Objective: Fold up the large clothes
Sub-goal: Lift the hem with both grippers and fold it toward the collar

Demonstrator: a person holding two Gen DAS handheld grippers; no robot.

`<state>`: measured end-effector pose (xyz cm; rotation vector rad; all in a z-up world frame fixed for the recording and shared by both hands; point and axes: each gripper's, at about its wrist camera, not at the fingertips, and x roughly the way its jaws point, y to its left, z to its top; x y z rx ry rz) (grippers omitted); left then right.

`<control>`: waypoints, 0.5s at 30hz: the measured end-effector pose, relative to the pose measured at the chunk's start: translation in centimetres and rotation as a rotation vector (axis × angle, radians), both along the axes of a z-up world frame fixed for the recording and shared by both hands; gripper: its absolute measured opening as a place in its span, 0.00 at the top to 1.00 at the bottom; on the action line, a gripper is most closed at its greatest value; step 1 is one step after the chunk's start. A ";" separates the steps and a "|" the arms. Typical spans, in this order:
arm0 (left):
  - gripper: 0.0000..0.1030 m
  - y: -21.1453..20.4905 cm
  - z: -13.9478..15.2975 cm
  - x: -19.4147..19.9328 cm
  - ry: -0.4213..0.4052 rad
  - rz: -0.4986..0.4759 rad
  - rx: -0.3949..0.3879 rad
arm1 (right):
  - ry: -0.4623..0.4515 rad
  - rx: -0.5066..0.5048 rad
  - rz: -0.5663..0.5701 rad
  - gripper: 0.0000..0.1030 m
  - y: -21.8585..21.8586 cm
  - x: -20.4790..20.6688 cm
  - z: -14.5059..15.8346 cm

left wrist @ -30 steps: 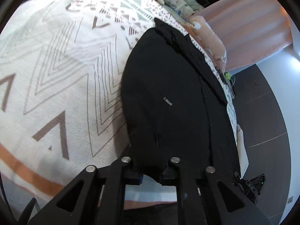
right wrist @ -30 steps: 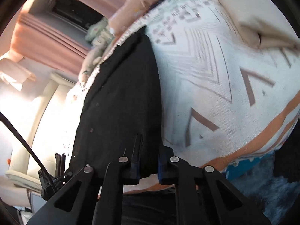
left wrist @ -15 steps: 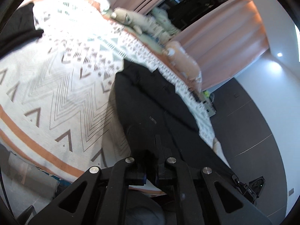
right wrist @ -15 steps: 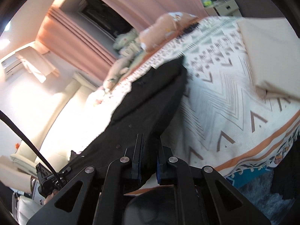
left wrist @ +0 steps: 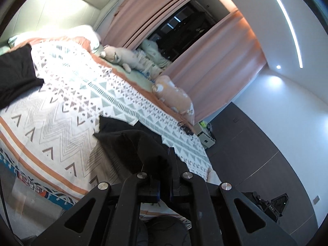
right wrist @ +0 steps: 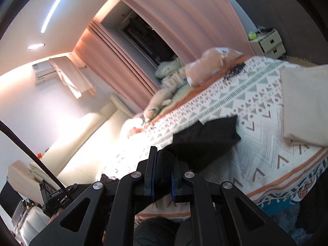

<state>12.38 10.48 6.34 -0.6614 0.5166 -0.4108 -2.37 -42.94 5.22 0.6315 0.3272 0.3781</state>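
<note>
A large black garment [left wrist: 131, 143] lies on the patterned bedspread [left wrist: 67, 102], its near end lifted off the bed. My left gripper [left wrist: 164, 176] is shut on the garment's near edge, with black cloth bunched between the fingers. In the right wrist view the same black garment [right wrist: 207, 137] stretches from the bed to my right gripper [right wrist: 163, 174], which is shut on another part of its near edge. The far end of the garment rests flat on the bedspread [right wrist: 256, 106]. The cloth between the two grippers is hidden.
Another black garment [left wrist: 16, 75] lies at the bed's far left. A beige folded cloth [right wrist: 303, 104] lies at the bed's right. Plush toys [left wrist: 123, 59] and an orange pillow [left wrist: 174, 96] line the far side by pink curtains [left wrist: 221, 65]. A small drawer unit [right wrist: 268, 43] stands beyond the bed.
Both grippers have risen and tilted up with the garment's near edge held. The garment went from lying spread long on the bed to being lifted and doubled toward its far end.
</note>
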 end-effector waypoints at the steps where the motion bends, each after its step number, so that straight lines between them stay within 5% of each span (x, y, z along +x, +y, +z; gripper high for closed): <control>1: 0.93 0.1 0.5 -0.2 -0.009 0.003 0.001 | -0.006 -0.002 0.002 0.93 0.1 -0.3 0.2; 8: 0.93 0.0 2.0 1.4 -0.020 0.018 0.014 | -0.016 -0.007 -0.024 0.93 -0.2 0.5 0.8; 15: 0.93 -0.8 3.1 7.1 -0.015 0.026 0.035 | -0.010 -0.036 -0.059 0.93 0.6 4.4 2.5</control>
